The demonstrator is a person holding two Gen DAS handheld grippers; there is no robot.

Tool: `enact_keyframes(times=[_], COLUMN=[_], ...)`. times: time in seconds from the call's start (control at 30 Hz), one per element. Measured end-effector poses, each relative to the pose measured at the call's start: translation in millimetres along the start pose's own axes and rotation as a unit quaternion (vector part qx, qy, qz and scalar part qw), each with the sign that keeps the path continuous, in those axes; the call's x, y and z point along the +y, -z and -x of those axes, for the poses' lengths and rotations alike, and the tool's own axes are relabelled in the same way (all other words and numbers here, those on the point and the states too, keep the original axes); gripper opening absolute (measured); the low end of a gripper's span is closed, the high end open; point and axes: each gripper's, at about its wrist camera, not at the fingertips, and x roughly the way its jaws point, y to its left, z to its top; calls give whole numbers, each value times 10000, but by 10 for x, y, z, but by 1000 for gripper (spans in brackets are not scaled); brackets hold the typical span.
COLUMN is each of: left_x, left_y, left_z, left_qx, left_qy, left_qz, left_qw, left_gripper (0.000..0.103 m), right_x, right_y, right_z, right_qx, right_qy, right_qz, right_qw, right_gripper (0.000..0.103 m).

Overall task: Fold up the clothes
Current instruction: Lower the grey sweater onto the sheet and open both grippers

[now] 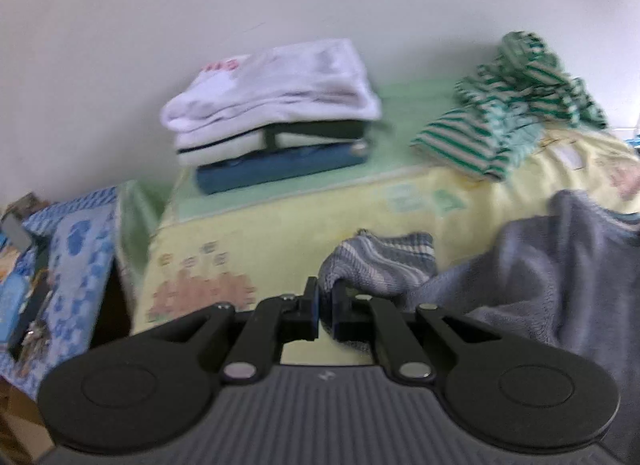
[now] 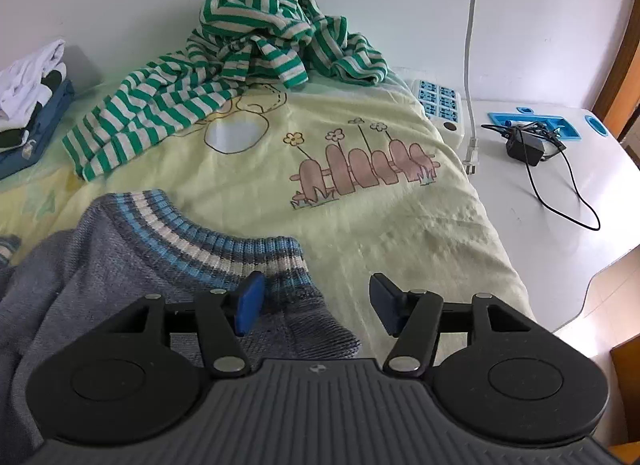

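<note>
My left gripper (image 1: 326, 301) pinches the grey knitted sweater's striped cuff (image 1: 380, 261); my right gripper (image 2: 316, 305) gapes wide, the striped hem (image 2: 224, 245) lying at its left finger.

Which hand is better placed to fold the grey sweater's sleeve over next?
Left, probably. The left tool is shut on the grey sweater at its striped cuff; the right tool stands open over the hem, gripping nothing.
</note>
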Motion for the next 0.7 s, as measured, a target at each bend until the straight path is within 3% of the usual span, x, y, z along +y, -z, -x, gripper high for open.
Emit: enact_keyframes(times=[0.13,0.37,0.47,0.63,0.7], left_x=[107,19,23,-119,-298], left_y=[26,210,300,203,63], left_z=[-15,182,365,645,613], left_qx=[156,193,240,-93,-356], left_qy=[1,0,104,406,675], left_qz=[41,-551,-795,-1207,-1341], left_qw=[9999,9983,9965,9918,9880], left_gripper=[9,29,30,31,37], right_x=[3,-29,-80,12,15], right_y=[-2,-14,-3,140,195], right_z=[-62,-83,6,307,345], right_qx=[18,-5,-42,-479,-527], right_qy=[-49,-49,-69,-269,-180], right_qz=[-16,-18,-219,88,123], right_qw=[10000,10000,9997,9985,9984], right_gripper=[61,66,64,64,64])
